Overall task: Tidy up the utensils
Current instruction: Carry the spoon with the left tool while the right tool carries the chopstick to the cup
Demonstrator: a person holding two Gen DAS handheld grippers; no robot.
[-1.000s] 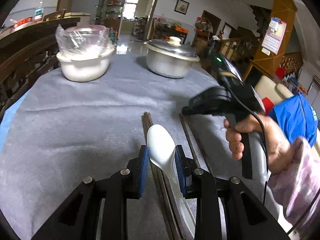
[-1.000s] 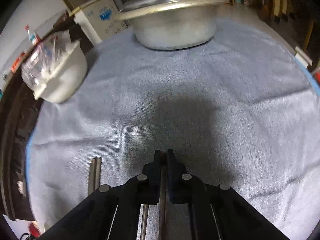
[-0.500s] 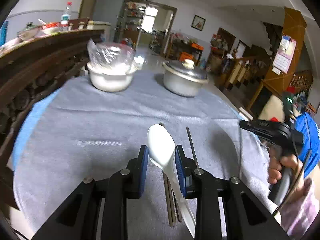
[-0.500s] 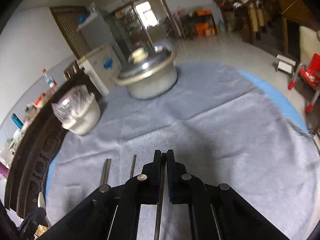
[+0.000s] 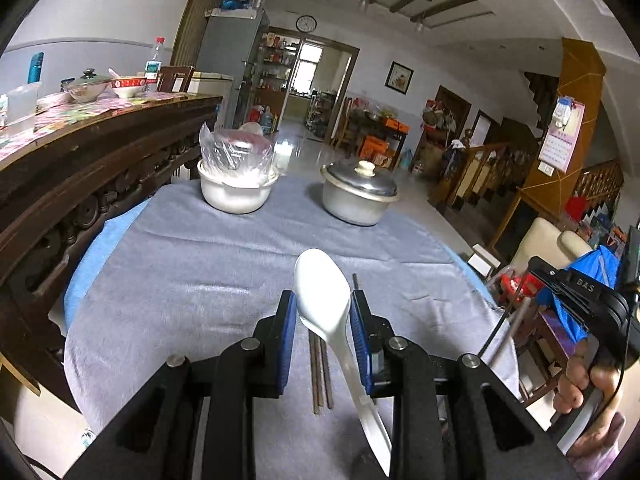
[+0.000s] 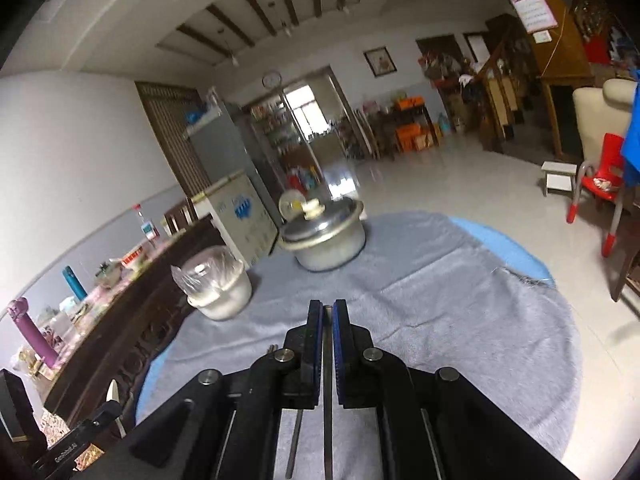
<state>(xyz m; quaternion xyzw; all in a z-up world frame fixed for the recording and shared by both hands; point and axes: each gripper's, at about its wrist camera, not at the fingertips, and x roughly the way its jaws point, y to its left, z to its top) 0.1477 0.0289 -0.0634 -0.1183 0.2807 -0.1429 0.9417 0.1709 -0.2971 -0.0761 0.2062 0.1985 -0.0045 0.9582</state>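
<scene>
My left gripper [image 5: 322,312] is shut on a white spoon [image 5: 322,284] and holds it above the grey tablecloth [image 5: 192,280], bowl pointing forward. A pair of dark chopsticks [image 5: 319,372] lies on the cloth below it, and one more chopstick [image 5: 355,280] lies just to the right. My right gripper [image 6: 327,320] is shut on a single dark chopstick [image 6: 327,420] and is raised off the table; it shows at the right edge of the left wrist view [image 5: 576,292]. Another chopstick [image 6: 294,444] lies on the cloth beneath it.
A white bowl covered with plastic film [image 5: 236,184] stands at the back left of the round table. A lidded metal pot [image 5: 358,194] stands at the back right. A dark carved wooden sideboard [image 5: 80,168] runs along the left. A red child chair [image 6: 600,188] stands on the floor at right.
Both grippers have risen and pulled back from the table, each keeping its hold. The right gripper has lifted its chopstick off the cloth and tilted upward.
</scene>
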